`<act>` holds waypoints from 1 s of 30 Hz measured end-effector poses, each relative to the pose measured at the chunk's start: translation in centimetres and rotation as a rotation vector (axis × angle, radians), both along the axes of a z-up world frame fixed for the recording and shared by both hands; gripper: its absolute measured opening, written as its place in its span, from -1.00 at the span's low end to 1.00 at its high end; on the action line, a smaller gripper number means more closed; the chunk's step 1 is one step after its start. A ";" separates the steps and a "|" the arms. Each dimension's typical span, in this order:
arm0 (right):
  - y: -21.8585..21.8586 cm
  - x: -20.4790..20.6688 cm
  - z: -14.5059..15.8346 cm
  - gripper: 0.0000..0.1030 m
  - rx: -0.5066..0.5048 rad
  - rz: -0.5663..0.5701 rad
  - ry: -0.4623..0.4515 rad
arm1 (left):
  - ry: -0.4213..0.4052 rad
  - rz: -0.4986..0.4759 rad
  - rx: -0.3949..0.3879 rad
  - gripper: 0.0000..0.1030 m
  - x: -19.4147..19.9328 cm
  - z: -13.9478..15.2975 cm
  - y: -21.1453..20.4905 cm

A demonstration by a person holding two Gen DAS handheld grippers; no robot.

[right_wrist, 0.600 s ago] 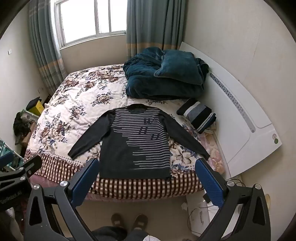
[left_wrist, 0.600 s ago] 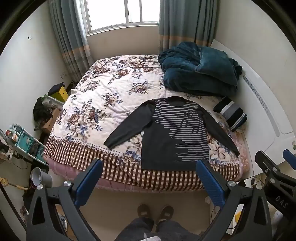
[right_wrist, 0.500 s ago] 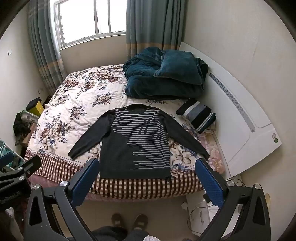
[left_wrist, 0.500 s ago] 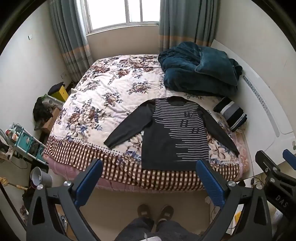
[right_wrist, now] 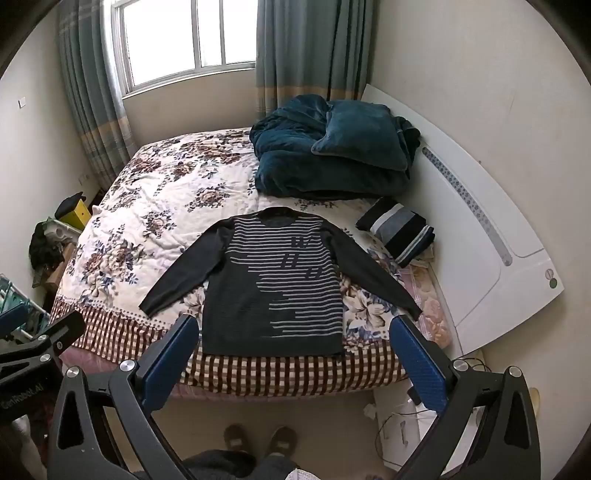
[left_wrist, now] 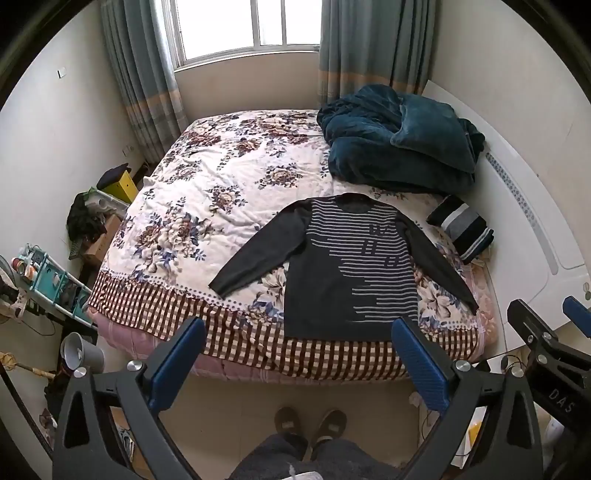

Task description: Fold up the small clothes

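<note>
I am standing at the foot of the bed and holding both tongs up over the floor, short of the mattress edge. My left tongs are gaping wide apart, gripping nothing, and my right tongs are spread just as wide, also with nothing between their blue pads. The dark striped sweater is lying flat and face up on the floral quilt, near the foot of the bed, with its hem reaching the checkered border and its collar pointing toward the window. Both sleeves are stretching out and down to either side of the body, away from it. A folded striped garment is sitting near the sweater's right sleeve, close to the white headboard. A heap of teal blankets is piling up beyond the collar, apart from the sweater. My slippered feet are showing on the floor below the left tongs. In the left view my right tongs are poking in at the right edge.
</note>
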State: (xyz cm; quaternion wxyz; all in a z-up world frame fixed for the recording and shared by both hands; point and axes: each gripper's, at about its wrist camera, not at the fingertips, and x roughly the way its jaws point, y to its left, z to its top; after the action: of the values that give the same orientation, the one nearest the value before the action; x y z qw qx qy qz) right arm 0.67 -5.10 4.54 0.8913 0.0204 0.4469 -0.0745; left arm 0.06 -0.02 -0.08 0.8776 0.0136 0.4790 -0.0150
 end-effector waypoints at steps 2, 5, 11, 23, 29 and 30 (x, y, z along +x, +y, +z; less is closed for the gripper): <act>0.1 0.0 0.0 1.00 0.000 -0.001 0.001 | -0.001 -0.001 0.004 1.00 0.0 0.0 -0.1; 0.1 0.0 0.0 1.00 -0.002 -0.003 0.000 | -0.001 0.000 -0.001 1.00 0.0 0.0 0.0; 0.3 0.1 -0.1 1.00 -0.001 -0.002 0.001 | -0.001 0.000 0.002 1.00 0.1 0.2 0.3; 0.3 0.1 0.1 1.00 -0.002 -0.001 0.002 | 0.001 0.000 -0.006 1.00 0.6 1.0 0.6; 0.2 0.0 0.1 1.00 0.000 -0.002 0.000 | 0.000 0.000 -0.007 1.00 0.9 1.8 0.3; 0.2 0.0 0.2 1.00 0.000 -0.001 0.001 | 0.000 0.001 -0.006 1.00 0.8 1.7 0.3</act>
State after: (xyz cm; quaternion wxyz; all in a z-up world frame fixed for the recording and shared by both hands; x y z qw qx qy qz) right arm 0.67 -4.90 4.71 0.8911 0.0206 0.4471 -0.0751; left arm 0.89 0.28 1.58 0.8776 0.0106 0.4790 -0.0163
